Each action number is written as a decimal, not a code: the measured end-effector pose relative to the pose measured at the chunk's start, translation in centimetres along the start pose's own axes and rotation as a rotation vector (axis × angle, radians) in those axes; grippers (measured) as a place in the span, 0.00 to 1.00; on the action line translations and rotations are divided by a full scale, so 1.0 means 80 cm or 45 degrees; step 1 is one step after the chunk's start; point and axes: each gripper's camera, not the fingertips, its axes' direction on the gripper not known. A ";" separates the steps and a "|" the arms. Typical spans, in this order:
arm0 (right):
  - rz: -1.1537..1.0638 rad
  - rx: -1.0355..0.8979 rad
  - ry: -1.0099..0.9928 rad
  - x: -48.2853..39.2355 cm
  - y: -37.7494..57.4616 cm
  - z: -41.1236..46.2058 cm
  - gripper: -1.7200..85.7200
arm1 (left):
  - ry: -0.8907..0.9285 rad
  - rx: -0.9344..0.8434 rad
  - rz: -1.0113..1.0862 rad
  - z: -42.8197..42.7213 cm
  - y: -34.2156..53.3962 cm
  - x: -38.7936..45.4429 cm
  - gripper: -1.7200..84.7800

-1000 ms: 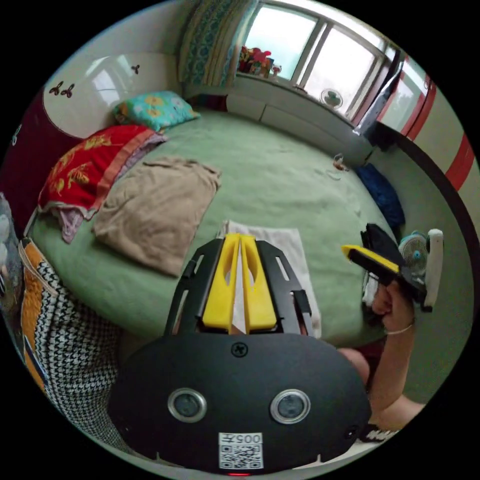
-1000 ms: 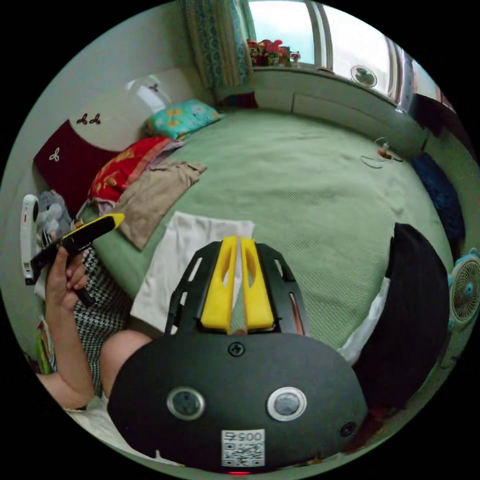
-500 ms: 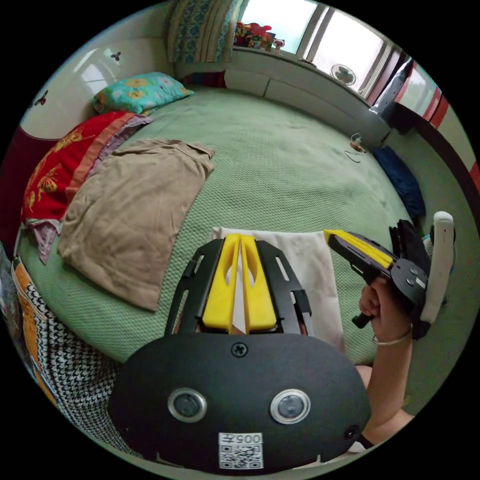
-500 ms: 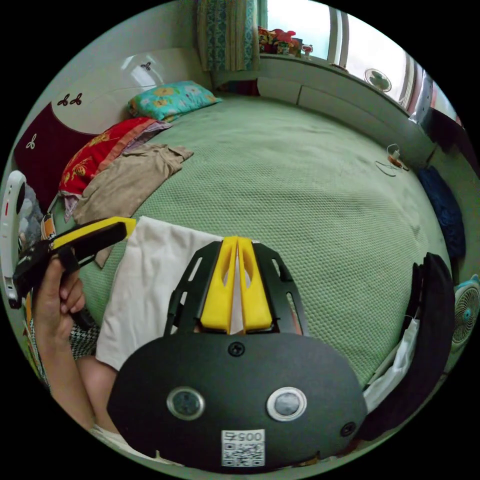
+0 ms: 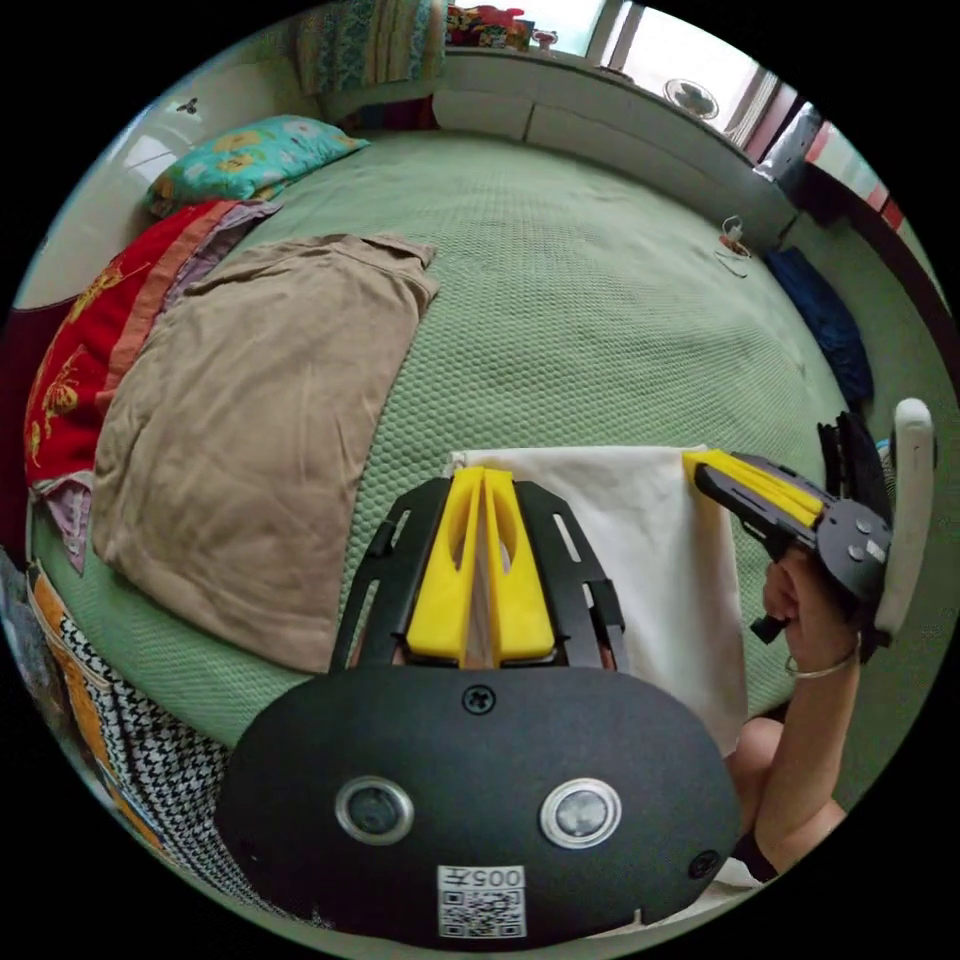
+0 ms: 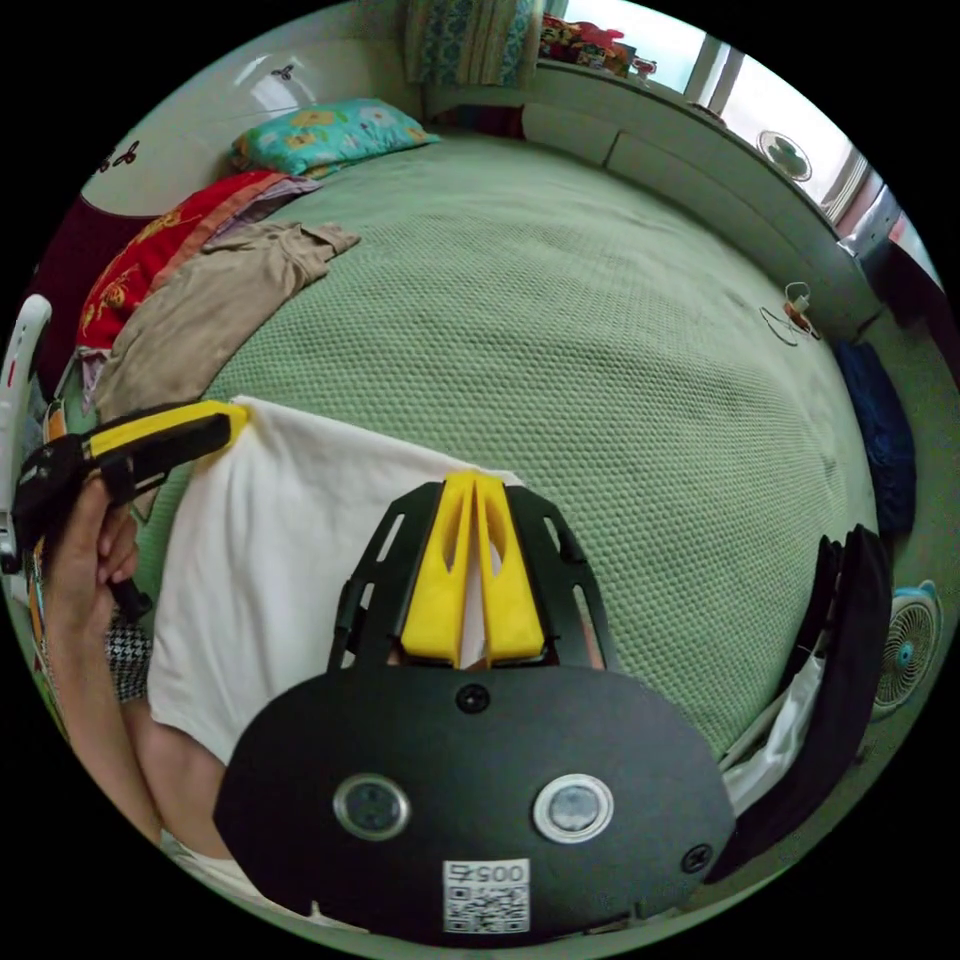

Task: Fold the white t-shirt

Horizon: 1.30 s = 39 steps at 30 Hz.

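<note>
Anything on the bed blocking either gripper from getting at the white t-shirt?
Nothing visible does. The left gripper and right gripper, both with jaws closed, are already at the far corners of the white t-shirt. The tan garment lies off to the side, on the green bedspread.

Tan garment on green bedspread

Both grippers at far edge of white t-shirt, green bedspread.
Right gripper jaws together at shirt's corner, frame centre; left gripper jaws together at the other corner, left edge.
</note>
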 end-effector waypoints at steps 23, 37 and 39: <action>-0.546 0.121 -0.578 -0.152 0.093 -0.098 0.01 | 0.109 0.050 -0.005 0.010 -0.027 -0.007 0.01; -0.560 -0.034 -0.584 -0.272 0.116 -0.068 0.01 | 0.118 -0.044 0.106 0.045 -0.046 -0.005 0.01; -0.626 -0.042 -0.565 -0.279 0.126 -0.084 0.01 | 0.157 -0.049 0.088 0.046 -0.045 -0.010 0.01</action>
